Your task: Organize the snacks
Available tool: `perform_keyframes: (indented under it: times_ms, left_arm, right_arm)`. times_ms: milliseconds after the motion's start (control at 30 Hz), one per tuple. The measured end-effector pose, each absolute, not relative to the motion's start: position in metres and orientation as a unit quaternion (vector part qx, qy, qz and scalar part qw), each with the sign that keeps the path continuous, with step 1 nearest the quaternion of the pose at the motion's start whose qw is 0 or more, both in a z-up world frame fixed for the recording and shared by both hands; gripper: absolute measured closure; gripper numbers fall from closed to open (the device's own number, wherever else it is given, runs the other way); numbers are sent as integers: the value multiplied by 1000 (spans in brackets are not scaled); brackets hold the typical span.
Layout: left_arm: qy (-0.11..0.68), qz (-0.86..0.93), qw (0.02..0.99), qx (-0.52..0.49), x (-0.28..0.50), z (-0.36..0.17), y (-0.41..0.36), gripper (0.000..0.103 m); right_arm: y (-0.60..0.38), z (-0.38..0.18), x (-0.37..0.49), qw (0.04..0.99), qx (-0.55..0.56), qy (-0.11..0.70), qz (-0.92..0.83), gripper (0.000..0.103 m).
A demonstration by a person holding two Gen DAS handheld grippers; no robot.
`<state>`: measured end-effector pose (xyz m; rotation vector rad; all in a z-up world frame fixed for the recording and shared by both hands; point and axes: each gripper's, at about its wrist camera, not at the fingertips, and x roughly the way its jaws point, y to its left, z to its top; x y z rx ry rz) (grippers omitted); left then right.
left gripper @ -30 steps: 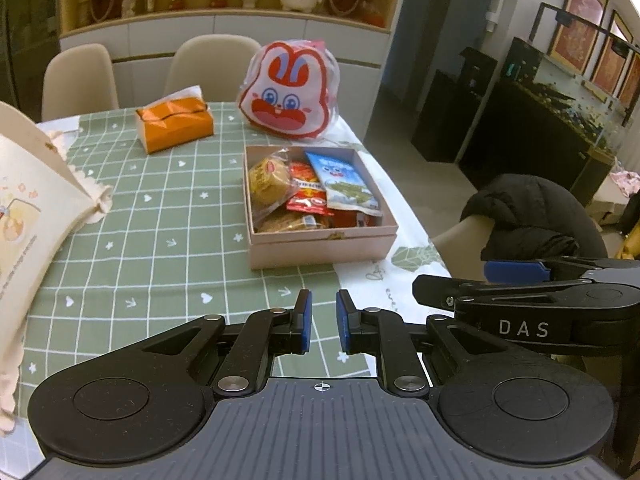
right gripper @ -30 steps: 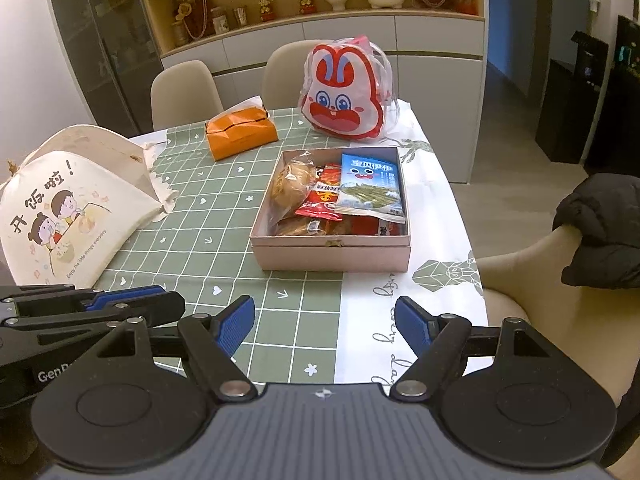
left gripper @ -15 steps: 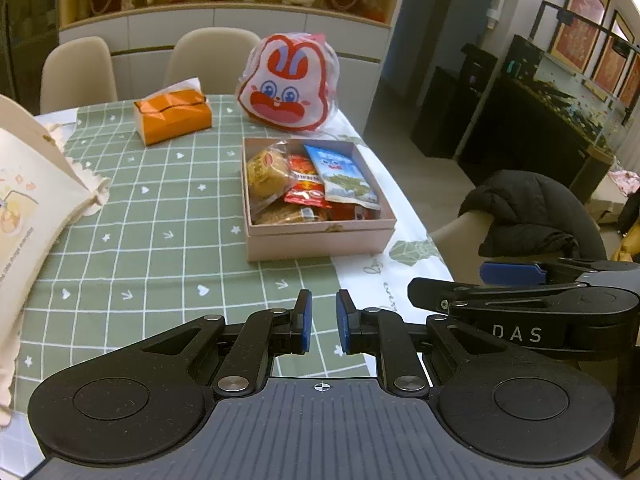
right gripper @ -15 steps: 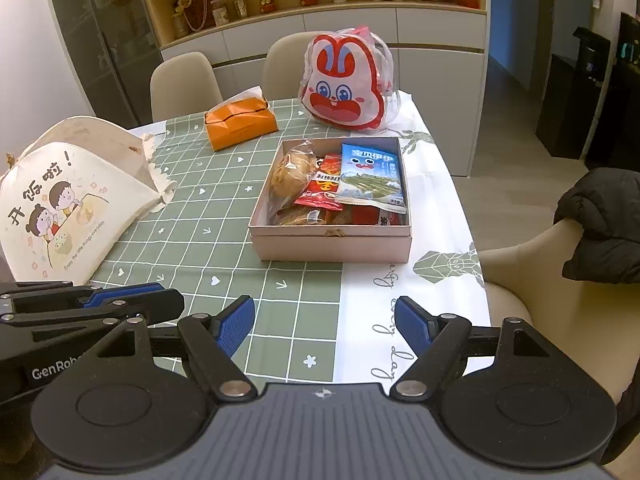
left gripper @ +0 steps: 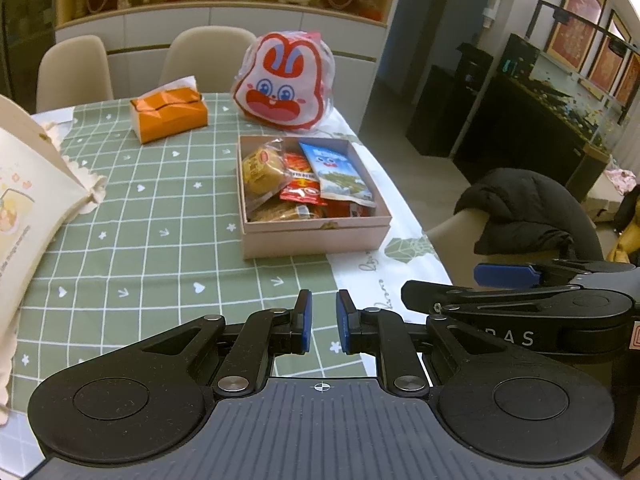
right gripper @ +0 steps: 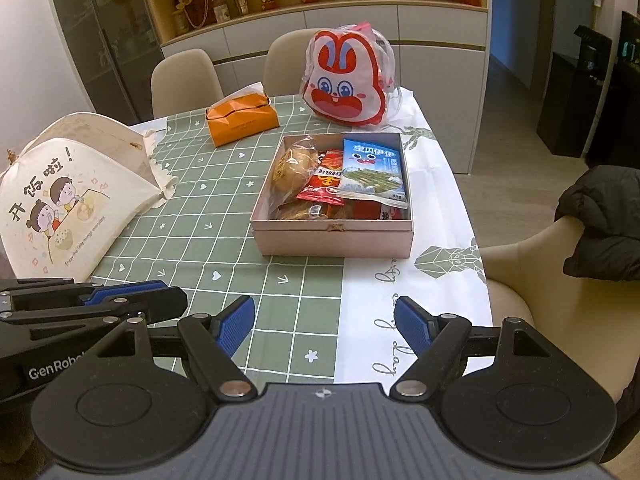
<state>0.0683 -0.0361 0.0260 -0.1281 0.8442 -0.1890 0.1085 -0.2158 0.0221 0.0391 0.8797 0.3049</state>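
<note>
A pink box (left gripper: 316, 236) (right gripper: 332, 242) stands on the green checked tablecloth near the table's right side. It holds several snack packs: a blue pack (right gripper: 374, 174), a red pack (right gripper: 326, 186) and a yellow pastry pack (right gripper: 292, 168). My left gripper (left gripper: 322, 322) is shut with nothing between its pads, above the table's near edge, short of the box. My right gripper (right gripper: 324, 330) is open and empty, also short of the box. Each gripper shows in the other's view.
A red rabbit-shaped bag (right gripper: 346, 78) stands behind the box. An orange tissue box (right gripper: 242, 120) lies at the far middle. A cream food cover with cartoon children (right gripper: 60, 196) sits at the left. A chair with a black jacket (right gripper: 600, 224) is at the right.
Both grippers have drawn back a little from the box and risen slightly. Neither jaw opening has changed.
</note>
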Motion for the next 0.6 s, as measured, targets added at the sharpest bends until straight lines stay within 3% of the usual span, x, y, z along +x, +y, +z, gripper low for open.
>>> perform_keyframes:
  times_ms: [600]
  left_arm:
    - [410,-103,904,-66,69,16,-36,85]
  right_arm:
    - [-218,20,109,892,17,429,144,25]
